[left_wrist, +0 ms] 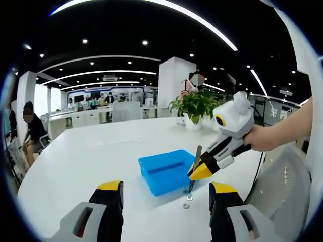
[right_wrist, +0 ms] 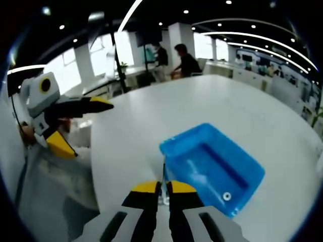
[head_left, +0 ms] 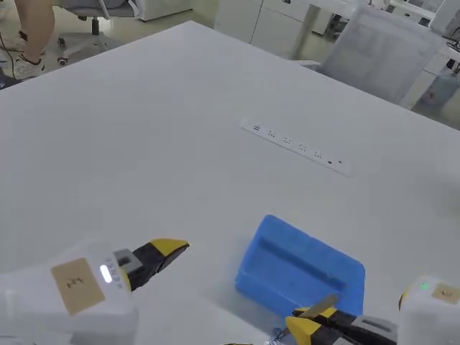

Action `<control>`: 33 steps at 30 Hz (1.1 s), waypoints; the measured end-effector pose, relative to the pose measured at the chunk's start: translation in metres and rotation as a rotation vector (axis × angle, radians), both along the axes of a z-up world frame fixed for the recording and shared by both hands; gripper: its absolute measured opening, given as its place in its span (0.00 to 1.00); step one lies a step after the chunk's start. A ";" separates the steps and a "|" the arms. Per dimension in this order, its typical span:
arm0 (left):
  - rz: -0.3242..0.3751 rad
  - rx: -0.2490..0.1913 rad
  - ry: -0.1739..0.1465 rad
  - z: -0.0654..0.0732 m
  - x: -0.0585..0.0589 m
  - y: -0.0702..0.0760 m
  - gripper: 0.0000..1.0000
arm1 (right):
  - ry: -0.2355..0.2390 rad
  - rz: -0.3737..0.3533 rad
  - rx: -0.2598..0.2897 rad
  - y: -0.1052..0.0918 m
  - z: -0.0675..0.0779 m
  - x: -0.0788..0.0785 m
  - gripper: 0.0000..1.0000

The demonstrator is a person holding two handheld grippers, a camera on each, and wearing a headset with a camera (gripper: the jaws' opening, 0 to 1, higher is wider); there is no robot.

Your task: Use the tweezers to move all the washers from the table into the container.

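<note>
Nearest the camera, the right gripper (right_wrist: 162, 187) has its yellow-tipped jaws pressed together on a pair of slim metal tweezers (left_wrist: 195, 166). They stand steeply with their long axis close to upright and their tips pointing down at the white table (head_left: 144, 144). Two small washers (left_wrist: 189, 197) lie on the bare tabletop right under those tips, just beside the near wall of the blue container (left_wrist: 161, 186). Whether the tips are touching a washer cannot be made out. The right gripper is much the nearer to the washers. They look likely to be picked by lowering and pinching, then lifted a short way forward over the wall.

The left gripper (left_wrist: 166, 187) hovers well off to the side, jaws spread apart and holding nothing, aimed toward the container. A tan label (head_left: 74, 282) on its white body carries a single mark, possibly a letter, too blurred to read.

One washer (right_wrist: 226, 196) already rests on the container's floor near a corner. Beyond it, a white power strip (head_left: 295, 147) lies flat on the table, its printing too small to read. A potted plant (left_wrist: 196, 106) stands at the far edge, with an open office behind. No brand names are legible.
</note>
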State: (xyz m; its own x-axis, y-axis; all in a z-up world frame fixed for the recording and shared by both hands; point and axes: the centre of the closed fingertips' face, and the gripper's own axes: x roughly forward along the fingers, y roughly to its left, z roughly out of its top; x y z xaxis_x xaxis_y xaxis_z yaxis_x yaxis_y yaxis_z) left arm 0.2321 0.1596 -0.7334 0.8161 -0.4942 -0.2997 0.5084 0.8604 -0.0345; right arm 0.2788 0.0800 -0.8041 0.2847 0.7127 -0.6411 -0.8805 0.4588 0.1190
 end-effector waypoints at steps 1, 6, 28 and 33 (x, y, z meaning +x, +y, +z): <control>-0.002 0.003 0.002 -0.001 0.000 0.000 0.69 | 0.000 0.002 -0.004 0.000 -0.001 0.000 0.03; -0.008 0.010 0.004 -0.001 0.000 -0.001 0.69 | -0.002 0.016 -0.025 0.000 -0.006 -0.003 0.04; -0.024 0.023 0.011 -0.002 -0.002 -0.004 0.68 | 0.010 0.007 -0.021 0.002 -0.012 -0.007 0.03; -0.031 0.030 0.013 -0.003 -0.002 -0.005 0.68 | -0.013 0.020 -0.036 0.001 -0.010 -0.008 0.03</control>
